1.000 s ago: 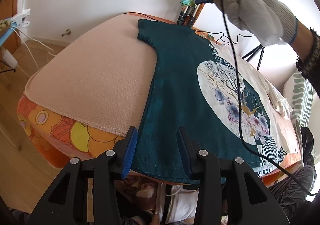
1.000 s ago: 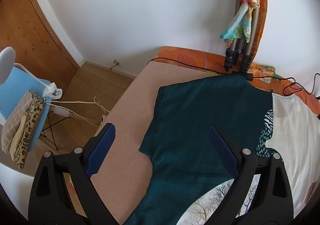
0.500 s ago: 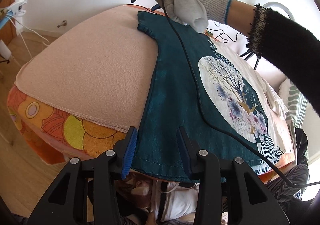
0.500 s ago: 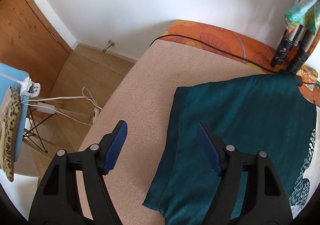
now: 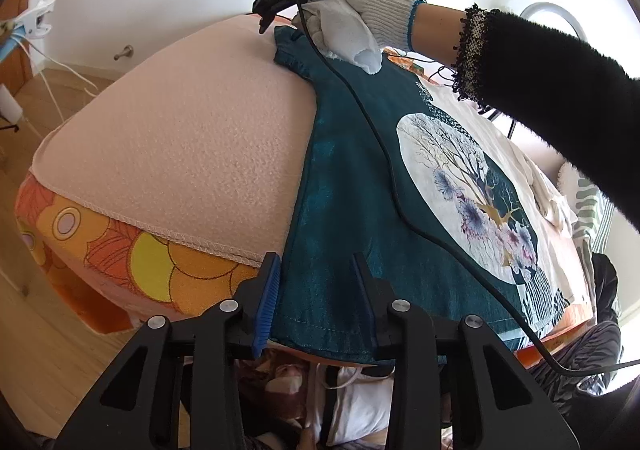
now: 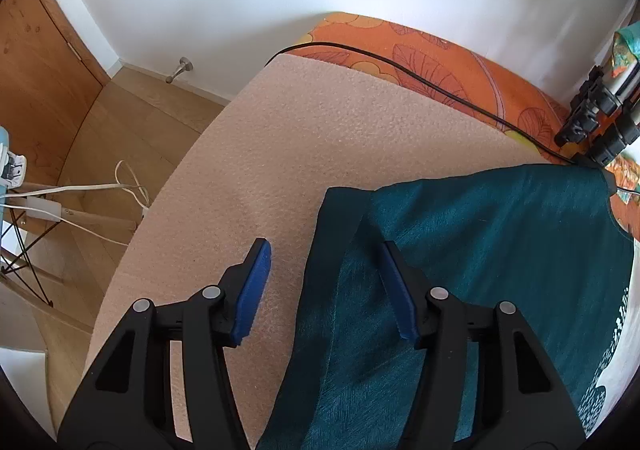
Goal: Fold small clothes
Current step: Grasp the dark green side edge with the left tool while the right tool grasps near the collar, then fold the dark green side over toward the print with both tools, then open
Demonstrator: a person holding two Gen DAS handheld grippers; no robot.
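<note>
A teal t-shirt [image 5: 352,178] with a round tree print lies flat on a pink blanket [image 5: 180,130]. My left gripper [image 5: 315,262] straddles the shirt's near hem corner. Its jaws are closing, with the cloth between them and a gap still showing. A gloved hand holds my right gripper [image 5: 264,24] at the far sleeve [image 5: 292,50]. In the right wrist view the right gripper [image 6: 324,250] points down over the sleeve [image 6: 344,218] of the t-shirt [image 6: 500,242]. One finger is over the blanket [image 6: 320,138], the other on the cloth. These jaws are closing too, and the pads are not pressing.
A black cable [image 5: 384,154] trails from the right gripper across the shirt. An orange floral cover [image 5: 120,250] lies under the blanket. Tripod legs [image 6: 592,122] stand at the bed's far edge beside another cable [image 6: 400,66]. White cords [image 6: 80,194] lie on the wooden floor. White cloth [image 5: 540,186] lies at the right.
The right gripper has come down to the far sleeve and its jaws have narrowed. The left gripper stays at the hem with its jaws slightly narrower.
</note>
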